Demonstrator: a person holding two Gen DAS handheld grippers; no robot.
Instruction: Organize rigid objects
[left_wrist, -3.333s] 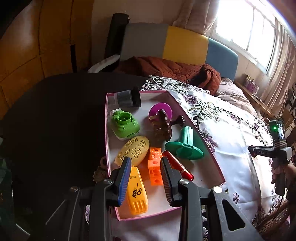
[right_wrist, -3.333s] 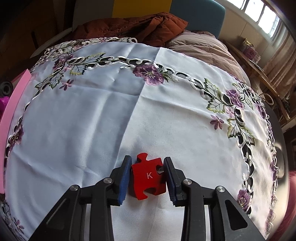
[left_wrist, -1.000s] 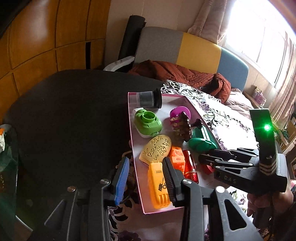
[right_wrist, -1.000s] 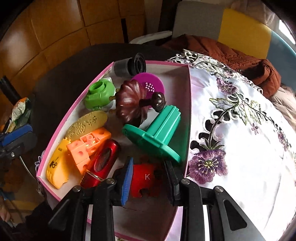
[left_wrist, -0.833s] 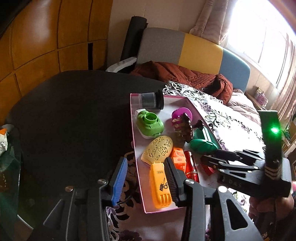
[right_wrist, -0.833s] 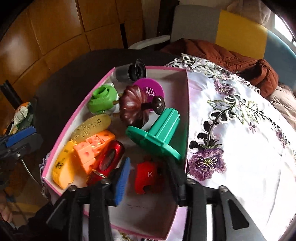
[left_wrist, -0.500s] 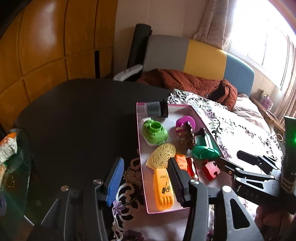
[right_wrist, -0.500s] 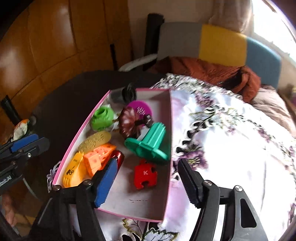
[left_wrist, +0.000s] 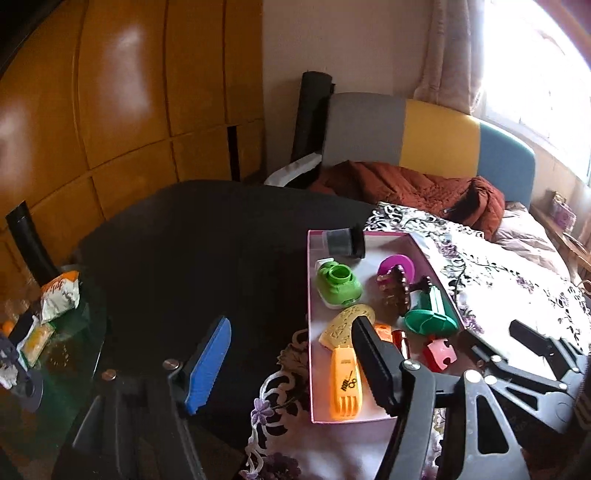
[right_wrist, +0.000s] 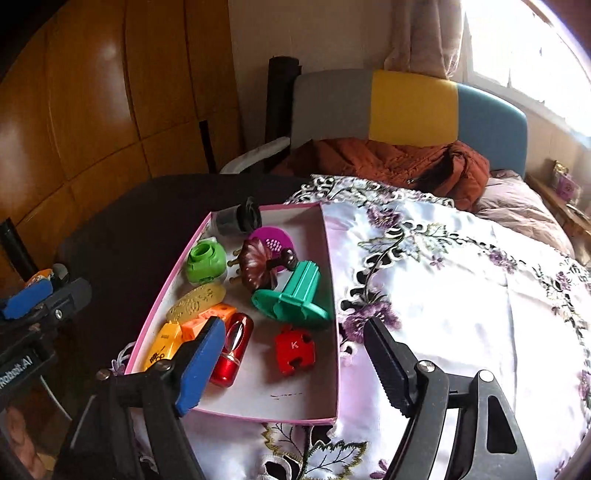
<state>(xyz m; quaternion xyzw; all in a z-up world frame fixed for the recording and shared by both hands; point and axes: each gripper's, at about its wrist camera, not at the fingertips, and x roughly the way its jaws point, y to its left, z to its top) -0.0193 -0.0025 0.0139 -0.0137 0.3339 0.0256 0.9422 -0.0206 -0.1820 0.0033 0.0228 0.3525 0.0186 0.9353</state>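
Observation:
A pink-rimmed box (right_wrist: 328, 258) holds several toys: a red puzzle piece marked K (right_wrist: 294, 349), a green stand (right_wrist: 295, 295), a brown knobbed toy (right_wrist: 258, 267), a lime round piece (right_wrist: 205, 260), a red cylinder (right_wrist: 232, 349) and orange blocks (right_wrist: 210, 317). My right gripper (right_wrist: 295, 325) hovers above the box's near end. Its jaws are opening and nothing is between them; the puzzle piece lies loose below. My left gripper (left_wrist: 291, 325) hangs over the box's left rim (left_wrist: 309, 332). Its jaws are opening too, and they are empty. The puzzle piece (left_wrist: 439, 354) also shows in the left wrist view.
A white embroidered cloth (right_wrist: 443, 295) covers the table to the right of the box. Dark tabletop (left_wrist: 184, 240) lies to its left. Snack packets (left_wrist: 59, 295) sit on a glass surface at far left. A sofa with a brown jacket (right_wrist: 388, 158) stands behind.
My right gripper let go of the red puzzle piece inside the box, opened wide and pulled back upward. My left gripper opened wider and rose a little.

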